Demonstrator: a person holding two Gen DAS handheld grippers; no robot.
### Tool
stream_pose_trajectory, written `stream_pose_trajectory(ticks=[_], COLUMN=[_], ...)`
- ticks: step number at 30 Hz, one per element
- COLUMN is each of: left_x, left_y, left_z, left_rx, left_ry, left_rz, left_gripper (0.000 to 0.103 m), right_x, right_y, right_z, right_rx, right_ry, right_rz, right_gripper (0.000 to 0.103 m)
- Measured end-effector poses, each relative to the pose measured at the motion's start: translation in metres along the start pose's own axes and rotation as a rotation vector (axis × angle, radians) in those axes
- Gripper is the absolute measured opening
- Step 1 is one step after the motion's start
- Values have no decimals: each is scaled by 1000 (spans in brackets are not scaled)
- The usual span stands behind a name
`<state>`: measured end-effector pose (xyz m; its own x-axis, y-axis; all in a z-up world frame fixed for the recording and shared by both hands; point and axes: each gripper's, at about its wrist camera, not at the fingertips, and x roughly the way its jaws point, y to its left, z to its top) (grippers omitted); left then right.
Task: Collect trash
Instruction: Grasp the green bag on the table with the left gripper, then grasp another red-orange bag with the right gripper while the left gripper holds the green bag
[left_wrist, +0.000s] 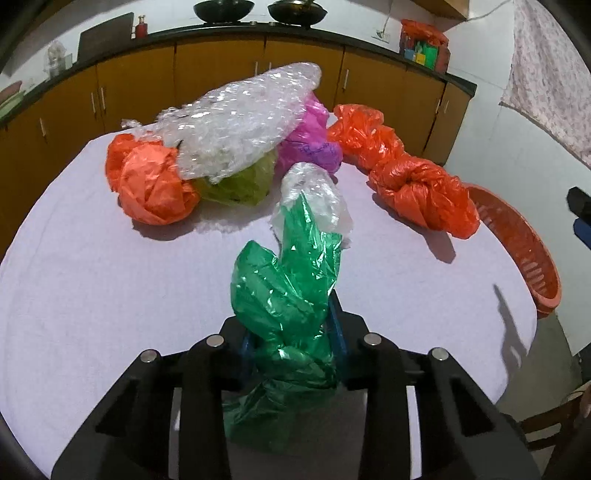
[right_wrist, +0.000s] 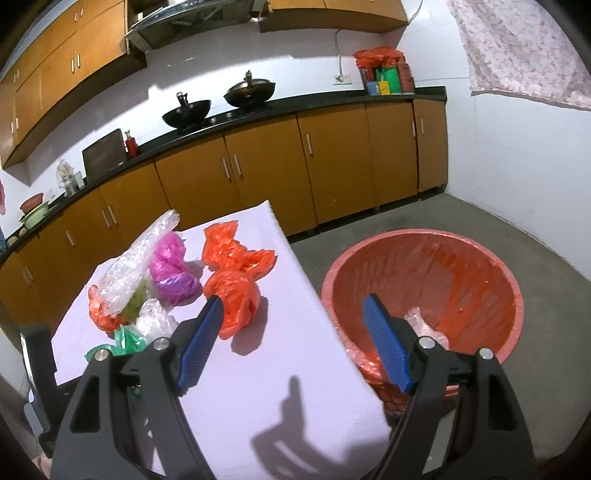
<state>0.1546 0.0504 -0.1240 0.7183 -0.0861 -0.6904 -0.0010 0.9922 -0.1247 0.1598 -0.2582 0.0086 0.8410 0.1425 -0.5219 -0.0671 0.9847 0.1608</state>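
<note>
My left gripper (left_wrist: 291, 325) is shut on a crumpled green plastic bag (left_wrist: 284, 288), pinched between its blue pads just above the white-covered table (left_wrist: 92, 277). A small wad of bubble wrap (left_wrist: 314, 195) lies right behind the green bag. My right gripper (right_wrist: 291, 301) stands open with nothing in it, over the table's right edge. Its left finger is close to a knotted orange bag (right_wrist: 232, 295). Its right finger is in front of the red basket (right_wrist: 461, 266) on the floor, which holds some clear plastic (right_wrist: 424, 321).
Farther back on the table lie a long bubble wrap sheet (left_wrist: 240, 122), an orange bag (left_wrist: 147, 181), a yellow-green bag (left_wrist: 236, 184), a pink bag (left_wrist: 310, 140) and two more orange bags (left_wrist: 424, 192). Brown kitchen cabinets (right_wrist: 332, 158) run behind.
</note>
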Motion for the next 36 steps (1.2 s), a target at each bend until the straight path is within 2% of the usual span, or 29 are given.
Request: stream_pose_trajectory(ticks=[8, 12, 17, 22, 29, 30, 34, 36], left_x=[-30, -42, -47, -49, -47, -46, -45, -44], left_y=[43, 75, 107, 122, 129, 130, 130, 130], left_z=[-4, 3, 12, 18, 24, 26, 30, 30], left_rx=[-66, -110, -163, -187, -195, -196, -197, -198], left_ry=[-56, -84, -108, -125, -133, -133, -135, -134], left_rz=[55, 114, 166, 190, 193, 191, 184, 181], left_gripper=[34, 34, 34, 34, 34, 34, 34, 34], right_x=[29, 57, 92, 127, 149, 152, 159, 157], right_y=[24, 38, 56, 61, 67, 68, 70, 70], right_z=[-2, -1, 4, 10, 11, 10, 6, 4], right_rx=[-18, -15, -35, -40, -55, -55, -62, -67], right_ry=[58, 108, 155, 208, 248, 258, 298, 297], right_rz=[54, 77, 66, 28, 20, 23, 41, 48], right_gripper=[76, 76, 76, 76, 76, 74, 49, 46])
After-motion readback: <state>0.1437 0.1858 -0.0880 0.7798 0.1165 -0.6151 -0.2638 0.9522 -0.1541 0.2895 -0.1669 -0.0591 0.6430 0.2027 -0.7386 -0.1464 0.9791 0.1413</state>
